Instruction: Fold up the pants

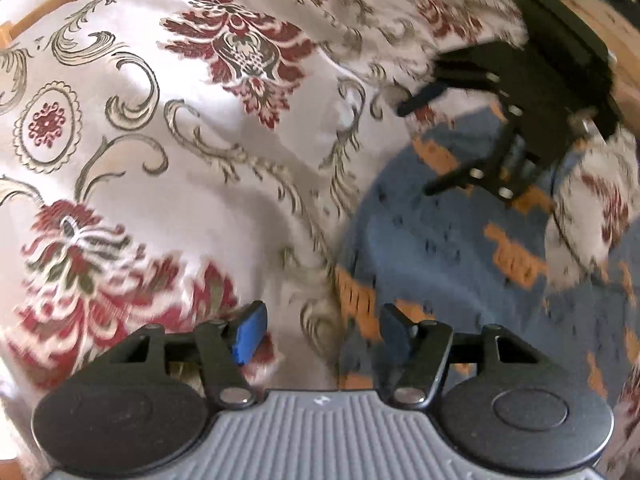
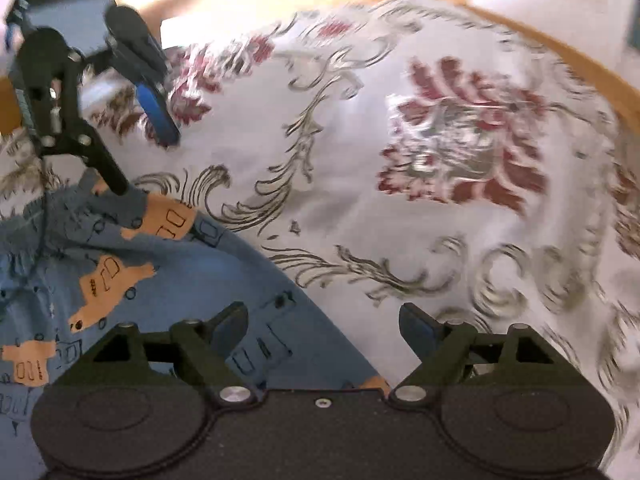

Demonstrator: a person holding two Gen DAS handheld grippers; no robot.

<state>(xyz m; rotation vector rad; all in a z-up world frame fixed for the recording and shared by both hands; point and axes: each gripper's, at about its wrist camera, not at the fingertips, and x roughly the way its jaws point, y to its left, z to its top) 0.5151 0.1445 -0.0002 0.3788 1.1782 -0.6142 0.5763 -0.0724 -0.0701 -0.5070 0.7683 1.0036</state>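
Note:
The pants (image 1: 444,248) are blue with orange prints and lie on a patterned tablecloth, at the right of the left wrist view and the lower left of the right wrist view (image 2: 180,280). My left gripper (image 1: 322,332) is open and straddles the pants' left edge, with one pad over the tablecloth and one over the fabric. From the other side, the left gripper (image 2: 146,164) has its lower finger at the pants' far edge. My right gripper (image 2: 324,320) is open over the pants' slanted edge and holds nothing. It also shows as open above the pants (image 1: 414,150).
A white tablecloth (image 2: 360,208) with red flowers and grey scrolls covers the table. A wooden table rim (image 2: 580,64) curves along the far right, and more wood (image 1: 12,28) shows at the upper left. Both views are blurred.

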